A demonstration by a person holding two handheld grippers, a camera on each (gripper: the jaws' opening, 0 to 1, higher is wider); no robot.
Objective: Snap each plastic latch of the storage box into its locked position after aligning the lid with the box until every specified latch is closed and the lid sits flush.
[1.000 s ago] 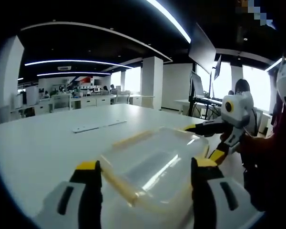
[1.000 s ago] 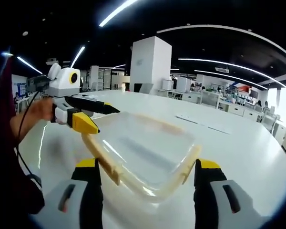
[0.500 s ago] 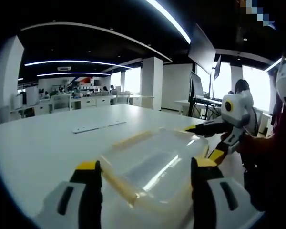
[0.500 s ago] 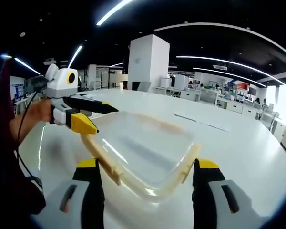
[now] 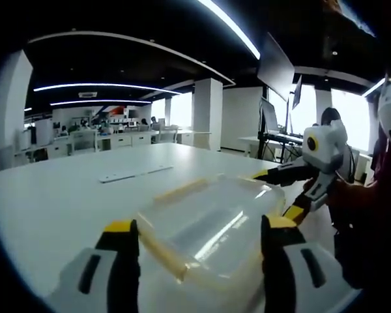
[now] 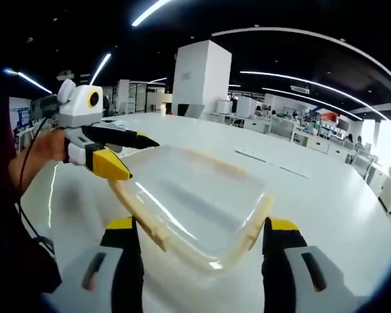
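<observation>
A clear storage box (image 5: 205, 225) with its lid on lies on the white table (image 5: 52, 202). Beige latches run along its sides: one on the far edge (image 5: 182, 189) and one on the near left edge (image 5: 159, 251). My left gripper (image 5: 199, 227) is open, its jaws spread at the box's near end. My right gripper (image 5: 274, 194) is open at the box's far right corner, one jaw over the lid, the other beside the edge. In the right gripper view the box (image 6: 195, 195) lies ahead of my open right gripper (image 6: 201, 225). There the left gripper (image 6: 142, 158) is open at the box's far left corner.
A flat white strip (image 5: 133, 173) lies farther out on the table, also seen as the strip (image 6: 274, 166). A person's hand and dark red sleeve (image 5: 365, 222) hold the right gripper; a hand (image 6: 36, 153) holds the left. Desks, pillars and a monitor stand (image 5: 277, 130) are in the background.
The right gripper view has shifted a little, so the left gripper sits slightly lower and further left in it. The box and both open grippers hold about the same places.
</observation>
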